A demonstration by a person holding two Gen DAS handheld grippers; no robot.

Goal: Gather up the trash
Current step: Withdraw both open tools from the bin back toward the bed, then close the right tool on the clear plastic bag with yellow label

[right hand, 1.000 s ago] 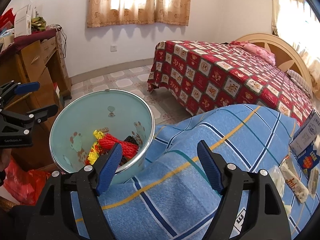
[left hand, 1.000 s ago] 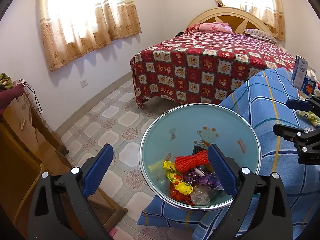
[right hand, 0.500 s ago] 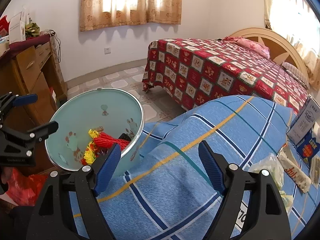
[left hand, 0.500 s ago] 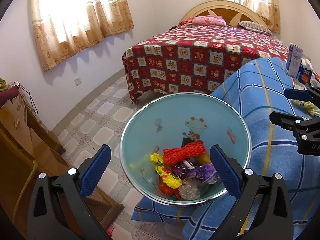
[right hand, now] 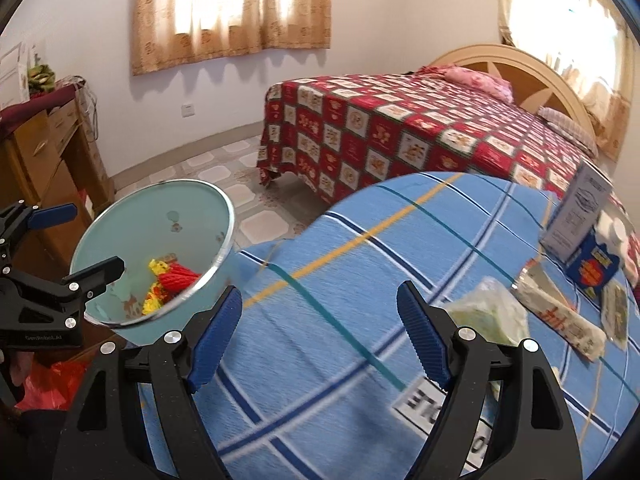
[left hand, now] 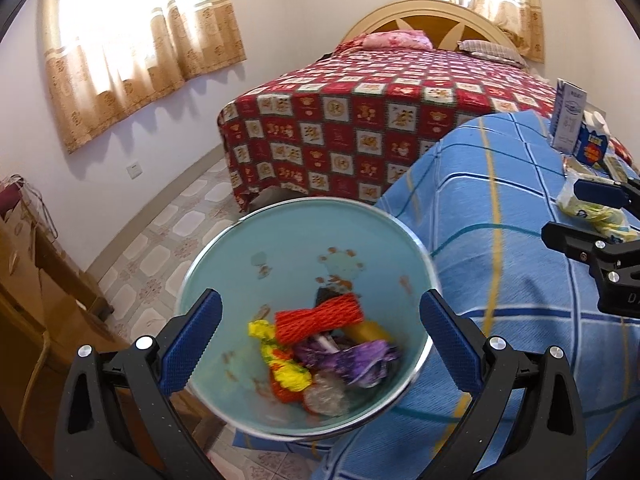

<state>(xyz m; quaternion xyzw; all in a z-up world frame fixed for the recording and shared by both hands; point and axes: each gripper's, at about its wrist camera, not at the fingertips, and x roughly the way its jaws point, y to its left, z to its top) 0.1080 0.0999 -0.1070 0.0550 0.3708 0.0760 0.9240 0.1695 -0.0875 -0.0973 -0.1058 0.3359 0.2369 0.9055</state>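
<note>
A light blue trash bin with a metal rim stands beside the table's left end; it also shows in the right wrist view. It holds red netting, yellow and purple wrappers and other scraps. My left gripper is open and empty, hovering over the bin. My right gripper is open and empty above the blue checked tablecloth. A crumpled pale green wrapper lies just right of its right finger. A long white snack wrapper lies further right.
A white carton and a blue box stand at the table's right end. A bed with a red patterned cover fills the back. A wooden dresser stands at the left. A red bag lies on the floor.
The right gripper has swung right along the table, bringing the green wrapper and boxes closer. The left gripper has moved in over the bin, which now sits lower and nearer in its view.
</note>
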